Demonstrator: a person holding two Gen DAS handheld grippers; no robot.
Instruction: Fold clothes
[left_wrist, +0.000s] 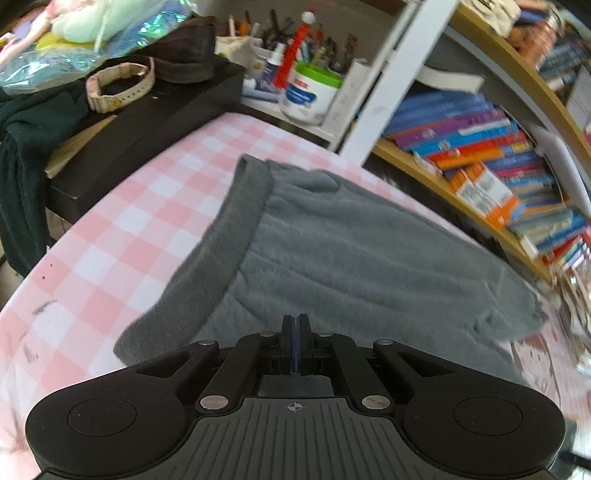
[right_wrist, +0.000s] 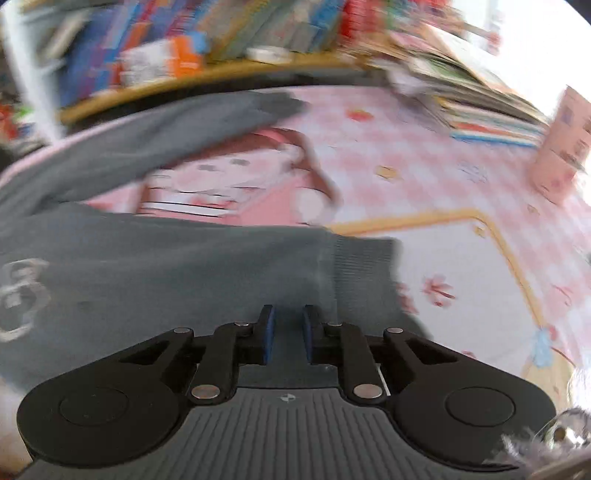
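A grey fleece garment (left_wrist: 332, 251) lies spread on the pink checked cloth (left_wrist: 122, 229), its ribbed band (left_wrist: 221, 236) running down the left side. My left gripper (left_wrist: 294, 325) hovers over the garment's near part, jaws shut pad to pad, with no cloth seen between them. In the blurred right wrist view the same grey garment (right_wrist: 177, 273) shows a ribbed cuff (right_wrist: 362, 266) and a white print (right_wrist: 22, 295) at the left. My right gripper (right_wrist: 287, 325) sits just above it near the cuff, open, with a clear gap between the blue pads.
A black box (left_wrist: 147, 122) with a shoe and a strap stands at the far left, a white tub (left_wrist: 310, 92) and pens behind it. Shelves of books (left_wrist: 491, 173) run along the right. A pink carton (right_wrist: 565, 144) and stacked books (right_wrist: 491, 118) sit at the far right.
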